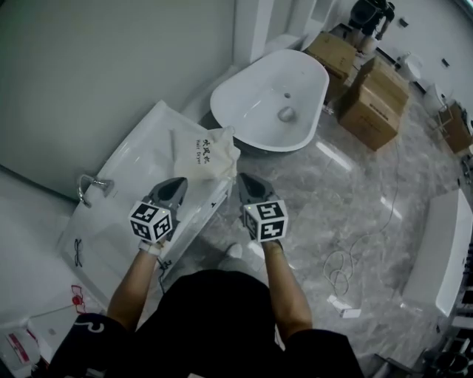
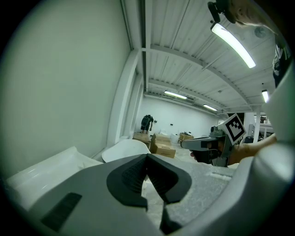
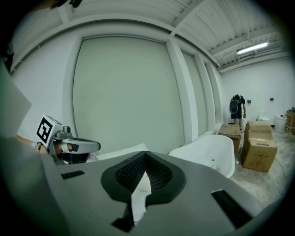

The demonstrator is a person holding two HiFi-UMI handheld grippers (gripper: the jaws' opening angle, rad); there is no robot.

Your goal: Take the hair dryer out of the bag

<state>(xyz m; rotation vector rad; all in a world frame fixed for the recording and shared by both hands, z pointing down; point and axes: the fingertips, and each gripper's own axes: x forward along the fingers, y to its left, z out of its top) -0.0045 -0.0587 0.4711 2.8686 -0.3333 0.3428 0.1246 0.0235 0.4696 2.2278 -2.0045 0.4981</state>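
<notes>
Cream cloth drawstring bag (image 1: pixel 211 151) with dark "Hair Dryer" lettering, lying flat and a little rumpled, mouth end toward the person. Contents hidden under the cloth, no outline of the dryer to be made out.

Directly beneath the bag, a long white rectangular bathtub-like fixture (image 1: pixel 140 159), the bag resting at its far end. Back along that fixture from the bag, toward the person's left, a chrome faucet (image 1: pixel 92 184).

Just short of the bag's near edge, the left gripper (image 1: pixel 179 182), grey, jaws pressed together and gripping nothing, black ribbed pads meeting at their tips in the left gripper view. Off the bag's near right corner, the right gripper (image 1: pixel 244 177), jaws likewise closed; a white sliver visible in the gap below its pads in the right gripper view, too unclear to name, nothing plainly held. Both grippers pointed toward the bag, tilted slightly down, well apart from each other, bare forearms behind them.

Just beyond the bag, a white oval freestanding bathtub (image 1: pixel 270 103). Farther beyond the bag and to its right, stacked brown cardboard boxes (image 1: pixel 377 103), and past those a person in dark clothes (image 1: pixel 369 15). Right of the bag, grey marbled floor (image 1: pixel 347 184) with a thin white cable (image 1: pixel 340 269) looped on it. Left of the bag, a plain pale wall (image 1: pixel 89 66).
</notes>
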